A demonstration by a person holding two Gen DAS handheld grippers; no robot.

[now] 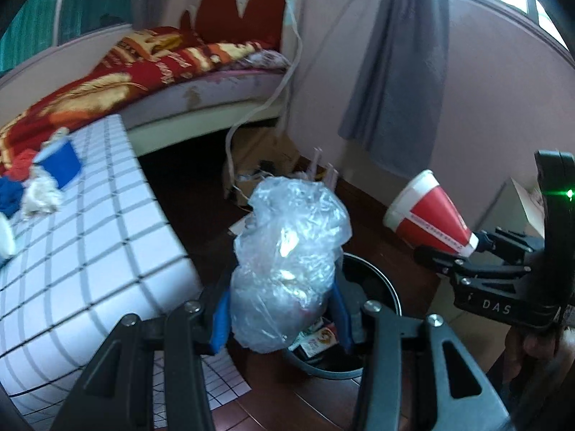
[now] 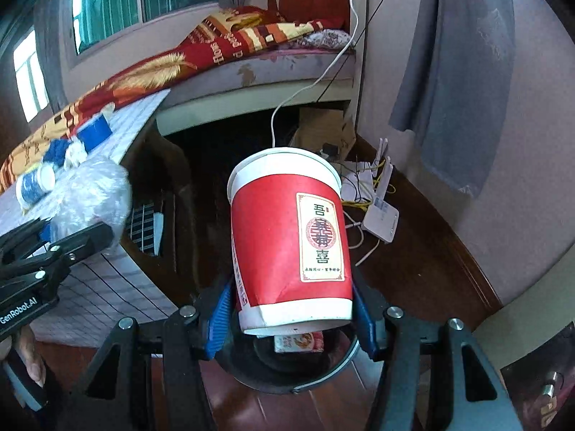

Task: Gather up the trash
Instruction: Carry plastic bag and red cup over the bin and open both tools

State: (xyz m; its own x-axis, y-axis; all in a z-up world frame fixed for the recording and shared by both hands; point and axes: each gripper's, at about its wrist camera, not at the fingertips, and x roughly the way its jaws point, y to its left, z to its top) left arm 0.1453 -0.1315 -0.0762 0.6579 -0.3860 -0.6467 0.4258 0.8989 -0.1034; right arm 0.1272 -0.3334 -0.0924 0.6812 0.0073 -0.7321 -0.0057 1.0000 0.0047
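Clear crinkly plastic filled the middle of the left wrist view: a scrunched plastic bag (image 1: 291, 262) sat between the blue pads (image 1: 220, 323) of the left gripper (image 1: 282, 327). Both pads pressed on its lower part, so the jaws were partly closed and squeezing it. Just behind and below the bag was a round black bin (image 1: 377, 287) on the dark wooden floor (image 1: 201, 215), with some small packets (image 1: 320, 337) inside it.

At the right of that view, the right gripper (image 1: 467, 248) held a red and white paper cup (image 1: 427, 215) out sideways.

In the right wrist view the paper cup (image 2: 291, 240) stood in the middle, gripped near its bottom by the blue pads (image 2: 217, 323) of the right gripper (image 2: 291, 319), one on each side. The jaws were partly closed on it. The bin (image 2: 287, 384) lay right under the cup at the lower middle.

At the left of both views was a table (image 1: 97, 222) with a white checked cover. A blue cup (image 1: 61, 165), a blue cloth (image 1: 9, 194) and a white rag (image 1: 41, 194) lay on it. A bed (image 1: 201, 89) with a red blanket (image 1: 118, 75) was in the upper left.
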